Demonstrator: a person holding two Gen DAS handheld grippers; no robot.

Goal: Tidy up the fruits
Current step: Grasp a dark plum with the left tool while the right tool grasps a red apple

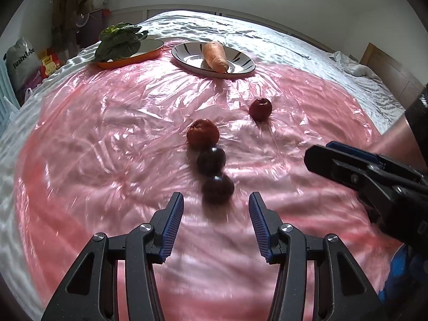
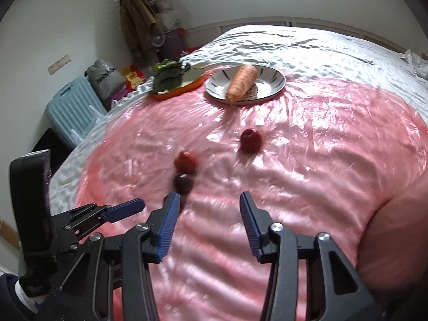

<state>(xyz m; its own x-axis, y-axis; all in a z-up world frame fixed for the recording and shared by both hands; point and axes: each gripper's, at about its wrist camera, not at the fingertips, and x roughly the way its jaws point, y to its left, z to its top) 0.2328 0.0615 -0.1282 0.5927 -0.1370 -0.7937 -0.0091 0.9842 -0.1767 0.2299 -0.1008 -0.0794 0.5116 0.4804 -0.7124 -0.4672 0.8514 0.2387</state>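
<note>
Several round fruits lie on a pink plastic sheet (image 1: 107, 133). A dark plum (image 1: 217, 188) sits just ahead of my open, empty left gripper (image 1: 216, 203). Behind it in a row are a second dark plum (image 1: 211, 160) and a red apple (image 1: 202, 133). A smaller red fruit (image 1: 260, 109) lies apart, farther right. In the right wrist view my right gripper (image 2: 207, 200) is open and empty, with the dark plum (image 2: 183, 183), the red apple (image 2: 186, 161) and the smaller red fruit (image 2: 250, 140) ahead of it. The nearest plum is mostly hidden behind its left finger.
A striped plate (image 1: 240, 61) holding a carrot (image 1: 215, 56) and an orange dish (image 1: 149, 50) with leafy greens (image 1: 120, 42) stand at the far edge of the sheet. The right gripper (image 1: 361, 174) shows at the right of the left wrist view. A blue suitcase (image 2: 72, 109) stands beside the bed.
</note>
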